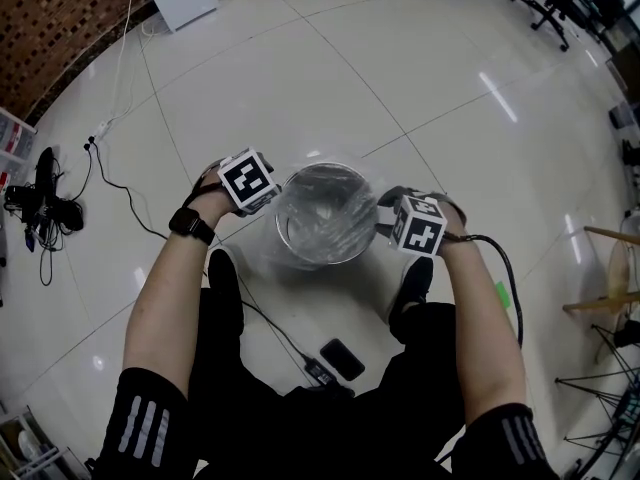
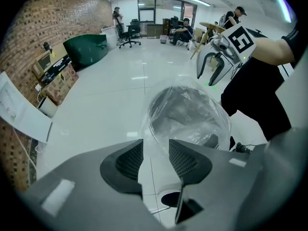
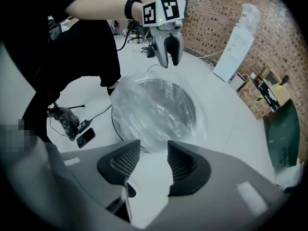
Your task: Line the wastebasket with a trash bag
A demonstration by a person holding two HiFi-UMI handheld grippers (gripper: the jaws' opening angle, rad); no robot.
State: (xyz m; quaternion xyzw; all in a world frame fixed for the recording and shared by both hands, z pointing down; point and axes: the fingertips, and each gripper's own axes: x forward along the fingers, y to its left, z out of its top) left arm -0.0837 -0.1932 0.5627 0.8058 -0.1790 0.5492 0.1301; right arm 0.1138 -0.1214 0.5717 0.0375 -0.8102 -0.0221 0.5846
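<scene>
White glossy floor tiles (image 1: 420, 98) filled the head view, with a brick wall (image 1: 50, 28) at the upper left and a black cable (image 1: 120, 183) trailing down the left side. The wastebasket (image 1: 300, 255) stood upright on the floor at frame centre, just above your black shoes (image 1: 224, 288). A clear trash bag (image 1: 325, 208) sat inside it. Its film passed over the rim and spread outside the basket at the lower left.

You held the left gripper (image 2: 156, 148) at the basket's left edge, pointed steeply down. Its jaws stood apart. The bag's loose edge reached in between the fingertips, but the pads did not press on it, and floor showed through the gap.

You held the right gripper (image 3: 153, 150) at the basket's right edge, also pointed steeply down. Its jaws stood apart with only floor between them, and the bag's film lay just beyond the tips.

A dark phone (image 1: 342, 358) lay on the floor at lower centre, between your legs. Seated people appeared at the upper centre of the left gripper view, well away from the basket.
</scene>
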